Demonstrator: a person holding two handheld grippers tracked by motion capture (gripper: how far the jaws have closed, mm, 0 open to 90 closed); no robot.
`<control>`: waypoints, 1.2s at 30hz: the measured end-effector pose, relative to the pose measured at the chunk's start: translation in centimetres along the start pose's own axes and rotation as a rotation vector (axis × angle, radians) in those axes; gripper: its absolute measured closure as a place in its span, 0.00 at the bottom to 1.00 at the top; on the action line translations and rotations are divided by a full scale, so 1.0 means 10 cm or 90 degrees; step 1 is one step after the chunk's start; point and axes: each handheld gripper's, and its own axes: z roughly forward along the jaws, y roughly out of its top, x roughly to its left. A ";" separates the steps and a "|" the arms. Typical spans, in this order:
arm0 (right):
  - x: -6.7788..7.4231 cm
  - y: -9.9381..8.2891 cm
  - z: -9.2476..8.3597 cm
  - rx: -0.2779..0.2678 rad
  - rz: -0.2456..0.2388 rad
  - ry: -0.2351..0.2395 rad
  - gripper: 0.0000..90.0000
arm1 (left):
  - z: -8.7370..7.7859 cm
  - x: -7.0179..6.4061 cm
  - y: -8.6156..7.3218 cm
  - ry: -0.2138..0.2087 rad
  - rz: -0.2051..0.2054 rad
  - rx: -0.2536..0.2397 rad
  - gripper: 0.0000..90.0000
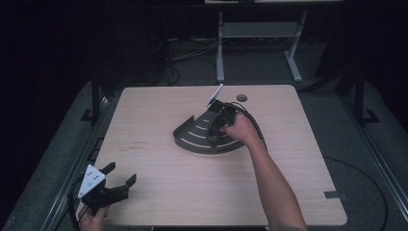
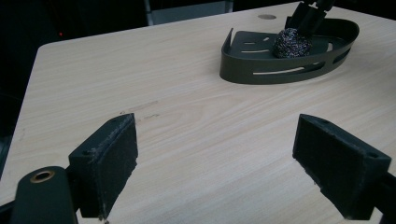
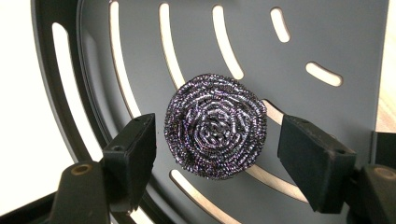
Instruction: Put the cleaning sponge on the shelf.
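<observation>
Steel scourer (image 3: 215, 126) is lying in the dark slotted tray (image 1: 190, 137). Right gripper (image 3: 217, 149) is straddling it, jaws wide, gripping nothing. Left gripper (image 1: 118, 180) is idling well apart from the tray, open, empty.

This looks like a lab or test room, not a home: a bare light-wood table (image 1: 159, 192) stands alone on grey carpet (image 1: 337, 115) with dark surroundings. Beyond the table's far edge, black cables (image 1: 192, 60) lie loose on the floor beside the metal legs of another bench (image 1: 255, 43). A cable (image 1: 365, 178) loops on the floor by the table's right side
</observation>
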 end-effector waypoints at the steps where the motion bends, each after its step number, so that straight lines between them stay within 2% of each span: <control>1: 0.00 0.00 -0.01 -0.002 0.000 0.001 0.31 | 0.00 0.00 0.00 0.000 0.001 0.001 0.15; 11: -0.02 -0.05 -0.14 -0.023 0.002 0.001 0.26 | 0.00 0.00 0.00 0.003 -0.001 0.002 0.15; 15: -0.05 -0.07 -0.18 -0.021 0.005 -0.009 0.24 | -0.01 0.00 0.00 0.003 -0.002 0.001 0.15; 36: -0.01 -0.15 -0.29 -0.011 -0.003 -0.009 0.19 | 0.01 0.01 -0.01 0.001 -0.001 0.003 0.15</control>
